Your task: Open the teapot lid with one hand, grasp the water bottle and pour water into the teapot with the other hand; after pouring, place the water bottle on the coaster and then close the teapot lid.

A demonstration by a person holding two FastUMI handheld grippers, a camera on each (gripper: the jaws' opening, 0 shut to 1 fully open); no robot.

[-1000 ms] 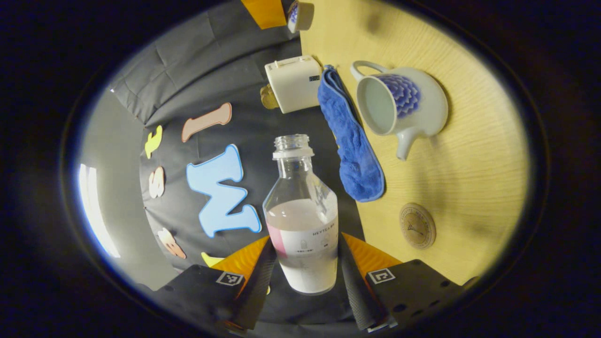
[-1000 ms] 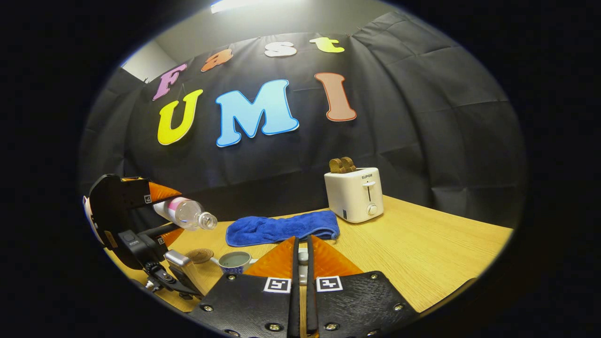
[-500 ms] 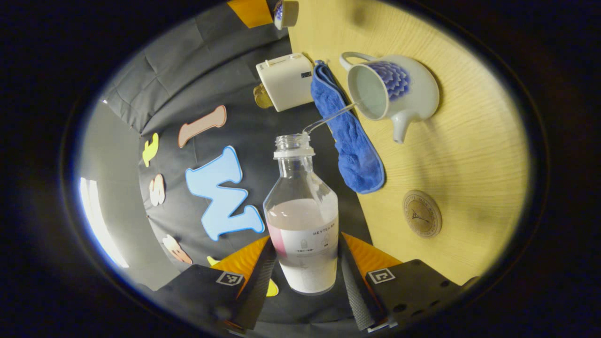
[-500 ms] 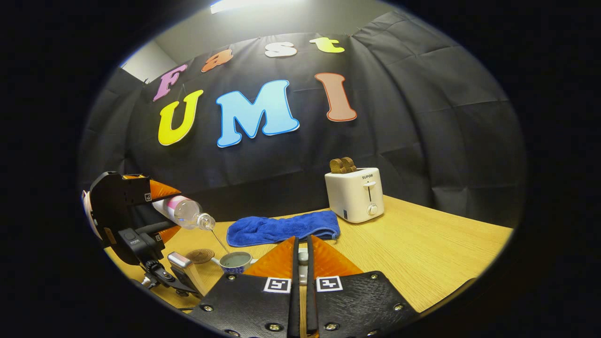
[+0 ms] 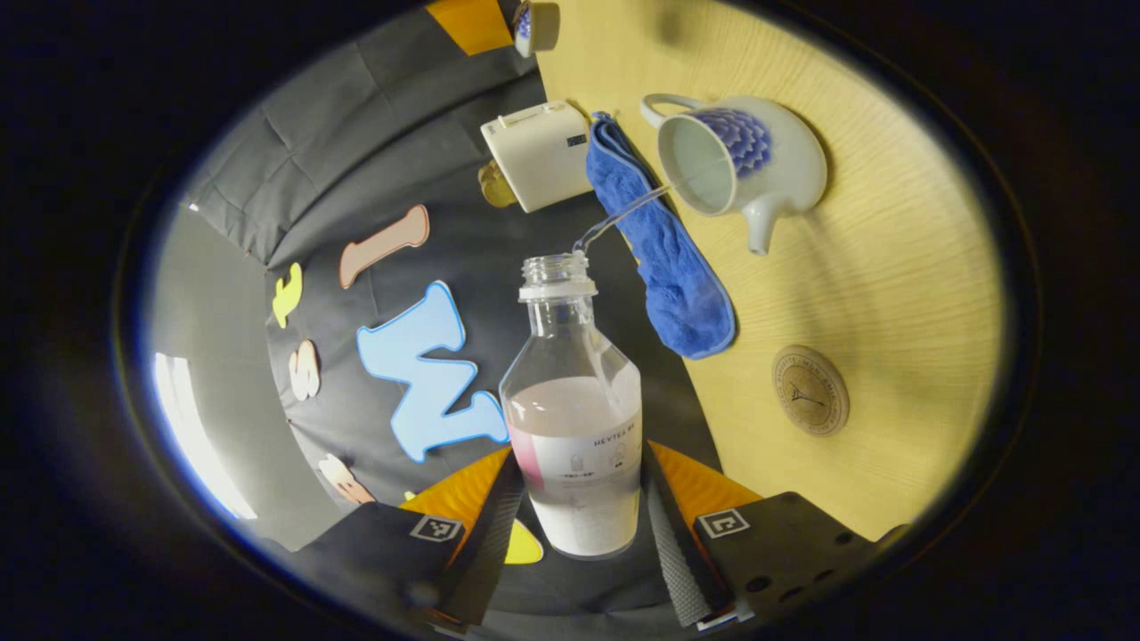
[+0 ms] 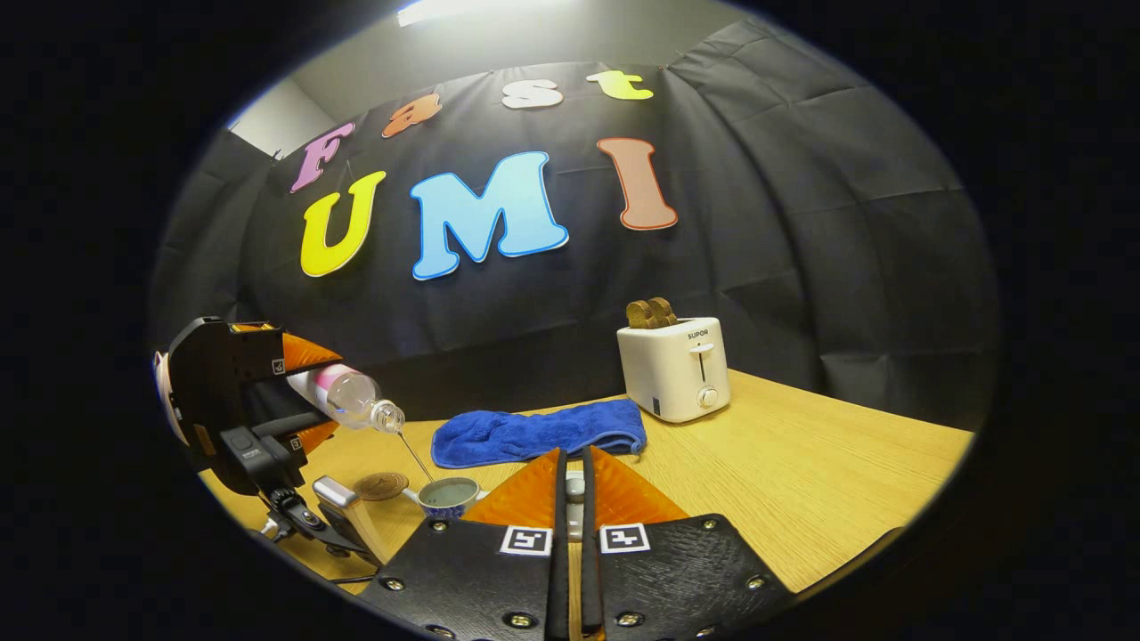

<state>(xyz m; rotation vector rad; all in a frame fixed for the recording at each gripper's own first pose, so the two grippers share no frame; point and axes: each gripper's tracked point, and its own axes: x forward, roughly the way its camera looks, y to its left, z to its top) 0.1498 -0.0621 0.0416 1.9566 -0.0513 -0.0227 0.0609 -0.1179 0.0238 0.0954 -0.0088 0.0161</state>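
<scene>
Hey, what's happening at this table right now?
A person is working two handheld tongs. The left tongs hold a tilted water bottle, and a thin stream runs from its mouth into the open teapot on the wooden table. The right tongs are pinched on the small teapot lid, holding it up. The coaster sits bare, beside a blue cloth.

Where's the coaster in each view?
Left gripper view: coaster at right of centre, on the table, below the teapot.
Right gripper view: coaster at lower left, just left of the teapot.
Shared landmark: blue towel.
</scene>
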